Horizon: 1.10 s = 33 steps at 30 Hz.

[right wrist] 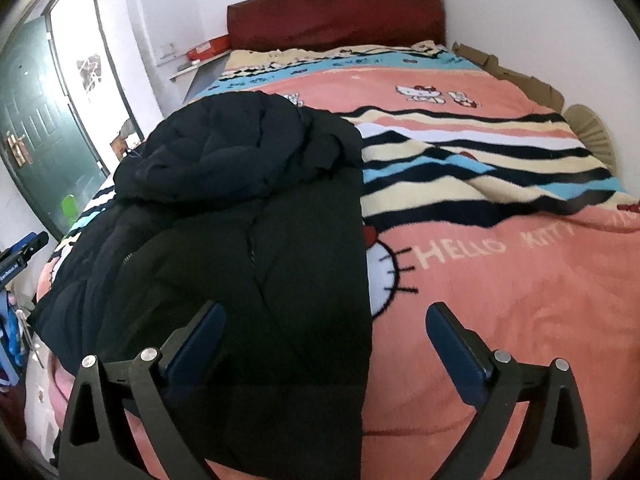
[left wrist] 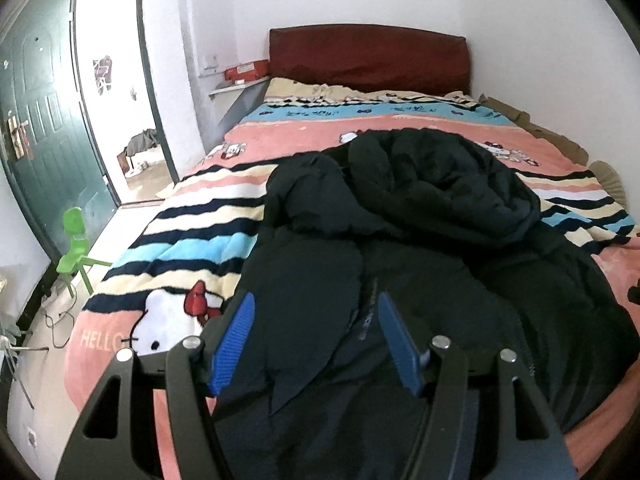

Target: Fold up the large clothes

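A large black padded jacket (left wrist: 420, 240) lies on the bed with its hood bunched at the far end; it also shows in the right wrist view (right wrist: 248, 216). My left gripper (left wrist: 316, 304) is open, its blue fingers (left wrist: 236, 340) spread above the jacket's near part, with fabric between them. My right gripper (right wrist: 326, 316) is open wide over the jacket's near right edge, one finger (right wrist: 200, 340) above the jacket and the other above the blanket. Neither holds anything.
The bed carries a pink striped Hello Kitty blanket (right wrist: 500, 280) and a dark red headboard (left wrist: 368, 56). An open green door (left wrist: 44, 128) and a green plastic chair (left wrist: 76, 248) stand at the left. Cardboard (right wrist: 516, 72) lines the bed's right side by the wall.
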### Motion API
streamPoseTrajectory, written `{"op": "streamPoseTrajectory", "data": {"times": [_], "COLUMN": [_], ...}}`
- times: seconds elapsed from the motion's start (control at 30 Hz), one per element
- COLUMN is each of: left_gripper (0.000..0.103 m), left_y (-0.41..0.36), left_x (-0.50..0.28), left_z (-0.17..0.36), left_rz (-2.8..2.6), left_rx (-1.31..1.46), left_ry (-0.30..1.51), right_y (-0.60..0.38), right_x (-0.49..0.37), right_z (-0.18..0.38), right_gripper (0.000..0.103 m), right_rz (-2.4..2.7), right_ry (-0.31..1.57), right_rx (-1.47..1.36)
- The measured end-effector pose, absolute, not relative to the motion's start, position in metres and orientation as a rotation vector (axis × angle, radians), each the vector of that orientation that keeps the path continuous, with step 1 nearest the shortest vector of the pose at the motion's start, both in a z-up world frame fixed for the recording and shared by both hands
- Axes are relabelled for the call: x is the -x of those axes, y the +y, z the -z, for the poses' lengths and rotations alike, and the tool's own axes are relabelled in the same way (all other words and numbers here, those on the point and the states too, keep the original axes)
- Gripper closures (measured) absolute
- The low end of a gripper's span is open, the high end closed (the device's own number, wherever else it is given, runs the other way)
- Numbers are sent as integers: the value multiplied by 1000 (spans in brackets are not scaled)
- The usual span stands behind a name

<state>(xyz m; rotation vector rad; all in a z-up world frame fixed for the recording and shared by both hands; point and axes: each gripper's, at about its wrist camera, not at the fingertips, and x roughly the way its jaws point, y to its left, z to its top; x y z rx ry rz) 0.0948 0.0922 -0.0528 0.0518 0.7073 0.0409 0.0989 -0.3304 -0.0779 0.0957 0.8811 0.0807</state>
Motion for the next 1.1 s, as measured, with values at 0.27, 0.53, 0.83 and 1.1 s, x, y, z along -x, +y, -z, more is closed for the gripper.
{"op": "streamPoseTrajectory", "data": {"times": [0.27, 0.53, 0.83, 1.1], "left_gripper": [40, 39, 38, 38], "left_y": [111, 162, 223, 241], "left_x": [-99, -96, -93, -85], "left_z": [69, 92, 138, 178], "left_rz": [-61, -14, 104, 280], "left_rx": [-9, 137, 432, 743], "left_ry": [747, 832, 952, 1015], "right_y": [-340, -344, -346, -354], "right_x": [-97, -96, -102, -107], "right_z": [96, 114, 134, 147], "right_gripper": [2, 1, 1, 1], "right_rz": [-63, -87, -133, -189], "right_ry": [929, 990, 1049, 1098], "right_rx": [-116, -136, -180, -267]}}
